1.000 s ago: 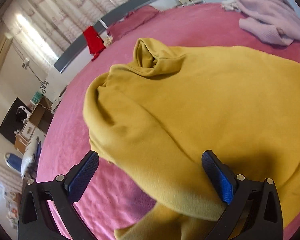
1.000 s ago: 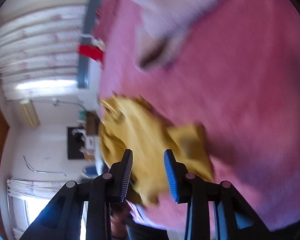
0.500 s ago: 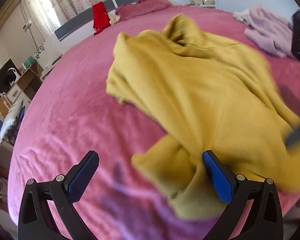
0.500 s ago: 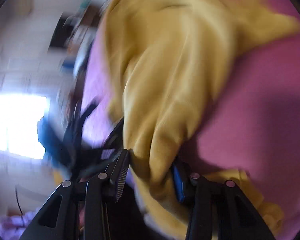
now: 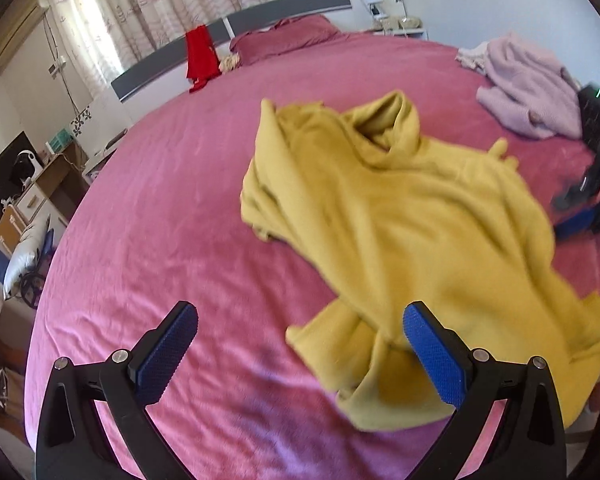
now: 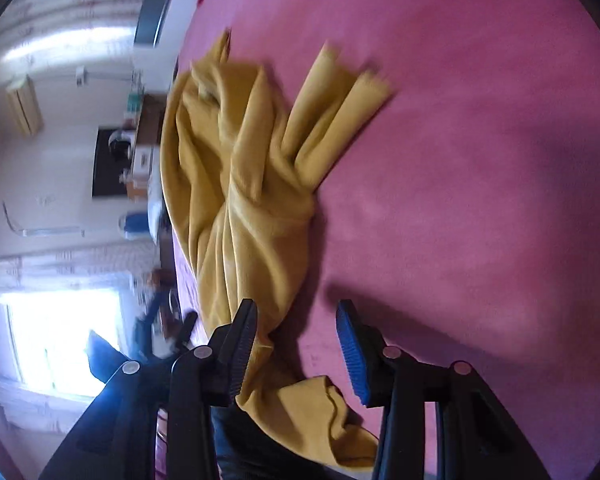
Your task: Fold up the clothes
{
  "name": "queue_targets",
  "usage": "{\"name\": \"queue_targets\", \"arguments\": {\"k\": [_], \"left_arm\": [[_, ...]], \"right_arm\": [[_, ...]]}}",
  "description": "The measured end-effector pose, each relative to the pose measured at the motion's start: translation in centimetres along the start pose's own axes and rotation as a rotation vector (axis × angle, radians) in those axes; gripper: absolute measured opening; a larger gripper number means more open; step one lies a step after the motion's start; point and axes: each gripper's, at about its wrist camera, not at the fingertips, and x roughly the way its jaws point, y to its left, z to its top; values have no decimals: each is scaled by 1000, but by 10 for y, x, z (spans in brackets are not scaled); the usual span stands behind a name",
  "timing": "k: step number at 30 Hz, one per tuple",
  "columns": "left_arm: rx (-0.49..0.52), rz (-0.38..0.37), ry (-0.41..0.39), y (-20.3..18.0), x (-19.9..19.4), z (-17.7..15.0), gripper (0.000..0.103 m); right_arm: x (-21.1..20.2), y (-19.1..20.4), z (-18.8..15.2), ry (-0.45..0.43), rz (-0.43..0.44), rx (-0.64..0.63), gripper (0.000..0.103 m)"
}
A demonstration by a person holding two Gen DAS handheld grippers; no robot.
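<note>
Yellow hoodie (image 5: 412, 232) lies rumpled on the pink bed cover (image 5: 160, 220). On the left, the left gripper (image 5: 300, 344) is wide apart and holds nothing. On the right, the right gripper (image 6: 296, 344) has just been opening, its pads apart with hoodie cloth loose between them.

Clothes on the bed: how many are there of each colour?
Yellow: 1, the yellow sweater
Pink: 1, the pink sweater
Red: 1, the red garment, hanging at the headboard rather than lying on the pink bedspread
Total: 3
</note>
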Motion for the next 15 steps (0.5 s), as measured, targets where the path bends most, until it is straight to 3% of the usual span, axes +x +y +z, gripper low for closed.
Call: {"name": "queue_targets", "arguments": {"k": [2, 3, 4, 7, 10, 13, 15], "left_arm": [[-24, -7, -14, 2, -7, 6, 103], [-33, 0, -19, 5, -10, 7, 103], [-42, 8, -25, 9, -13, 8, 103], [-87, 73, -54, 29, -30, 3, 103], [-177, 172, -68, 62, -50, -12, 103], [-311, 297, -73, 105, -73, -37, 103], [-376, 356, -72, 127, -88, -57, 103]], "right_arm": [[22, 8, 9, 18, 28, 4, 39], [29, 17, 18, -8, 60, -7, 21], [36, 26, 26, -35, 91, -19, 14], [46, 106, 45, -109, 41, -221, 9], [67, 220, 30, -146, 18, -590, 9], [117, 301, -5, -12, 86, -869, 9], [168, 317, -42, 147, 80, -977, 13]]}}
